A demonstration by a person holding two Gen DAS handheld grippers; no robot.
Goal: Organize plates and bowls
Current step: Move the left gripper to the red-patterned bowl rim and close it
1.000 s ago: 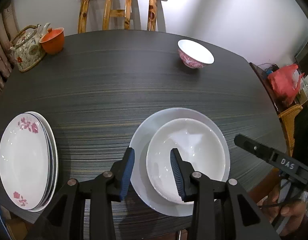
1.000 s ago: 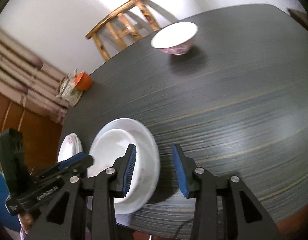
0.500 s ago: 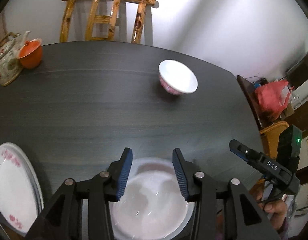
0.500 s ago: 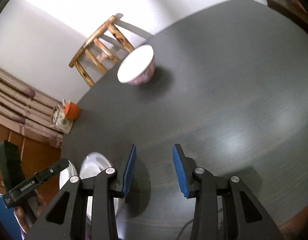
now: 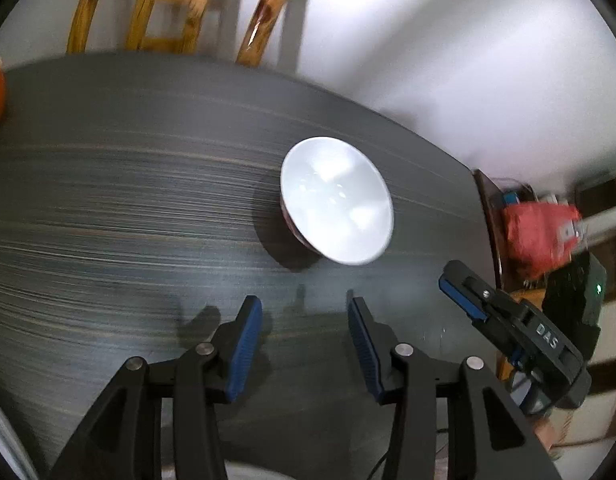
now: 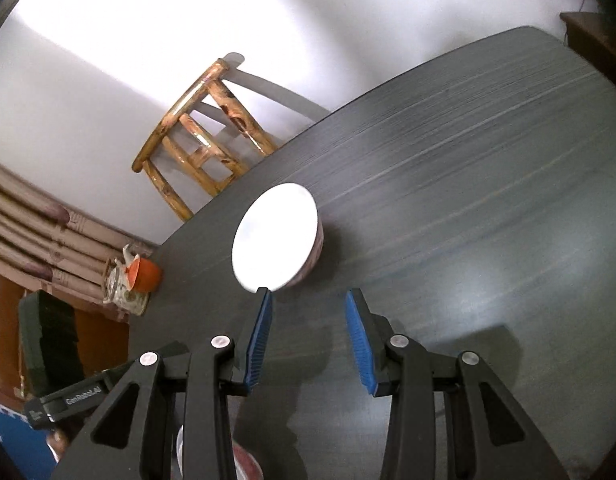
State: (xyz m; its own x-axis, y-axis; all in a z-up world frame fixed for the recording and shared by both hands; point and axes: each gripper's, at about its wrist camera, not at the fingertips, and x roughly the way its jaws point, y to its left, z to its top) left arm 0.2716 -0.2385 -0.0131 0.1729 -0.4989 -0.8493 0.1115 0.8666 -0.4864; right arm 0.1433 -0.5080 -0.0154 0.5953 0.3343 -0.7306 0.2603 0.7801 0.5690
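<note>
A small bowl point(image 5: 335, 222), white inside with a pink pattern outside, stands alone on the dark table point(image 5: 108, 200). It also shows in the right wrist view point(image 6: 277, 251). My left gripper point(image 5: 304, 316) is open and empty, a short way in front of the bowl. My right gripper point(image 6: 308, 304) is open and empty, its left fingertip just short of the bowl's near rim. The right gripper also shows in the left wrist view point(image 5: 480, 304), right of the bowl. A sliver of the white plate stack point(image 5: 244, 474) shows at the bottom edge.
A wooden chair point(image 6: 204, 152) stands behind the table's far edge. An orange cup point(image 6: 144, 274) and a patterned teapot point(image 6: 122, 292) sit at the far left of the table. A red bag point(image 5: 544, 232) lies on furniture to the right.
Both grippers have moved forward across the table from the plate-and-bowl stack toward the small pink bowl, which now looms much larger. The flowered plates at left have left the view.
</note>
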